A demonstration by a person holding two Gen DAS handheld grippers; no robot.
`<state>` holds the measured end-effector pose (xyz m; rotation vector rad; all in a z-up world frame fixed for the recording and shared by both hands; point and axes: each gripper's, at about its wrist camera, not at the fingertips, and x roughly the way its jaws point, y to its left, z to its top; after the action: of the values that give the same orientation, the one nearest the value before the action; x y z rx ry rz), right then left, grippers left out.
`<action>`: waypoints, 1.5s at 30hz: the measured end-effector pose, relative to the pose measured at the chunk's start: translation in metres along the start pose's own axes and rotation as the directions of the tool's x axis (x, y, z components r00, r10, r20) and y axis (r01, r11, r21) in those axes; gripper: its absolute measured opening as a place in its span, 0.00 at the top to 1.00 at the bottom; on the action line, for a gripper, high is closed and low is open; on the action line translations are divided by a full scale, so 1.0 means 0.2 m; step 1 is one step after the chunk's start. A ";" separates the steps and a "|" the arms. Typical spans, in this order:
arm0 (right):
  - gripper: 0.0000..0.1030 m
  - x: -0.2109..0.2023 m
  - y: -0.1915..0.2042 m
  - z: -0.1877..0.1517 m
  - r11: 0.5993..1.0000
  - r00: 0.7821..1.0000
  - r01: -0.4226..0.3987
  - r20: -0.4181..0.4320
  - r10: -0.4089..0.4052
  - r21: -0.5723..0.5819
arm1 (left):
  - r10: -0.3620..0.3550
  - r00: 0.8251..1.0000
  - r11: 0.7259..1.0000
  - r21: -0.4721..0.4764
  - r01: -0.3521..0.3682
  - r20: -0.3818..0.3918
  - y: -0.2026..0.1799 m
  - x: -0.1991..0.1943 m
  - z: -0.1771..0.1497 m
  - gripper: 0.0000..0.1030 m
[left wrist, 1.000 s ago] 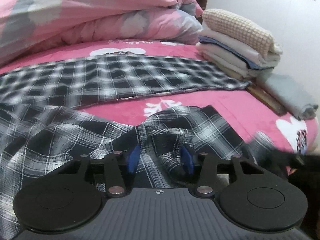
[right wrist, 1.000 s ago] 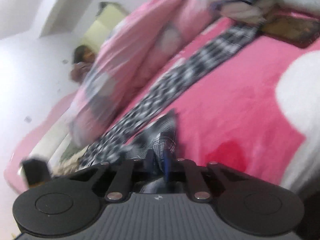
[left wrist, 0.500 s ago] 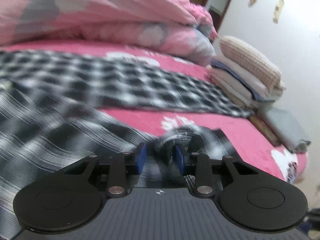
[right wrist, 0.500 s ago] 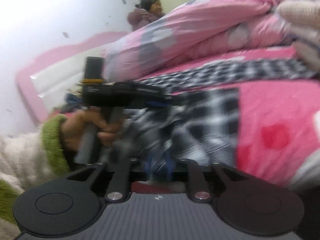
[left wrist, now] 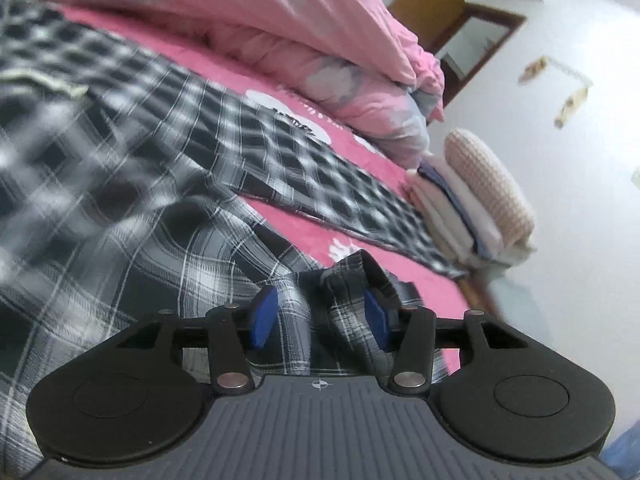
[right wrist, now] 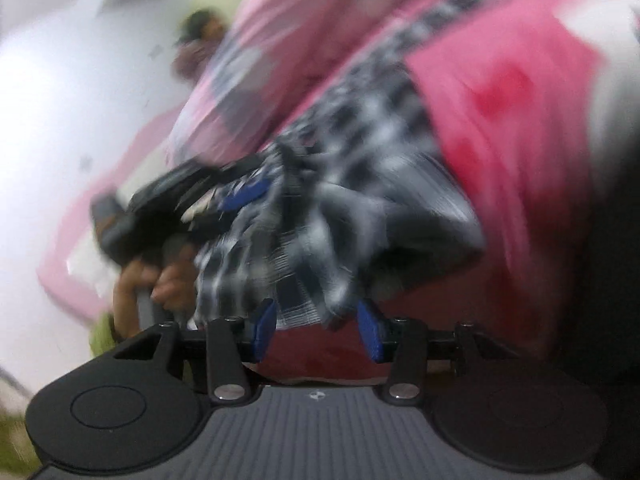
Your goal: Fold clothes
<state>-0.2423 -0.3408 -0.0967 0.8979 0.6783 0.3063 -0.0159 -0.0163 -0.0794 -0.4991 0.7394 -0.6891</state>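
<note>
My left gripper (left wrist: 318, 318) has its blue pads spread, with a bunched fold of the plaid shirt (left wrist: 168, 216) sitting loose between them. My right gripper (right wrist: 316, 326) is likewise spread, plaid hanging between the pads; blur hides any contact. The shirt sprawls rumpled toward the bed's (left wrist: 424, 280) near edge. I judge a fold in progress; next I'd need a firm pinch. A folded stack (left wrist: 476, 196) sits at the far corner.

Bare pink bed (left wrist: 436, 296) surface ahead of the left claw (left wrist: 320, 316) lies open; a stack of folded clothes (left wrist: 476, 208) blocks its far edge, a heaped quilt (left wrist: 280, 24) the side beyond.
</note>
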 end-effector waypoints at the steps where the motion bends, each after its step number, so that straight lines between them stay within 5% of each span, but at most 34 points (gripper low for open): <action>1: 0.53 0.02 -0.05 0.01 0.998 1.000 -0.010 0.006 0.009 0.058 | -0.010 1.000 1.000 -0.015 0.010 -0.004 0.01 0.00 0.00 0.50; 8: 0.51 0.09 -0.22 0.01 0.968 0.999 -0.054 0.007 0.054 0.245 | -0.009 0.999 0.998 -0.070 0.006 -0.049 -0.05 0.09 0.03 0.35; 15: 0.47 0.11 -0.23 0.00 0.965 0.998 -0.062 0.013 0.061 0.254 | 0.151 0.986 0.986 0.089 -0.144 -0.075 -0.26 0.19 0.06 0.35; 18: 0.45 0.11 -0.24 -0.01 0.962 0.997 -0.071 0.025 0.067 0.264 | 0.199 0.977 0.975 0.119 -0.189 -0.075 -0.25 0.22 0.05 0.54; 20: 0.45 0.10 -0.24 -0.02 0.959 0.997 -0.079 0.037 0.071 0.272 | 0.205 0.976 0.975 0.104 -0.197 -0.073 -0.22 0.23 0.04 0.85; 33: 0.46 0.15 -0.29 -0.11 0.937 0.985 -0.175 0.044 0.170 0.301 | 0.178 0.983 0.984 -0.003 -0.178 -0.048 -0.09 0.13 0.04 0.96; 36: 0.55 0.16 -0.26 -0.11 0.952 0.985 -0.173 0.037 0.169 0.252 | 0.148 0.989 0.989 0.010 -0.148 -0.032 -0.11 0.10 0.05 0.97; 37: 0.66 0.16 -0.24 -0.11 0.958 0.986 -0.165 0.037 0.161 0.232 | 0.131 0.991 0.991 0.018 -0.131 -0.025 -0.13 0.09 0.06 0.98; 38: 0.91 0.16 -0.23 -0.10 0.964 0.988 -0.157 0.038 0.153 0.213 | 0.115 0.993 0.993 0.025 -0.114 -0.018 -0.14 0.08 0.07 0.98; 45: 0.97 0.00 -0.19 -0.06 0.969 0.971 -0.200 0.161 0.176 0.147 | -0.085 0.996 0.996 0.023 0.086 -0.029 -0.34 0.10 0.22 0.98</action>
<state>-0.2511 -0.3551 -0.1329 1.1327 0.4866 0.3543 0.0007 -0.0699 -0.0169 -0.5020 0.7388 -0.7852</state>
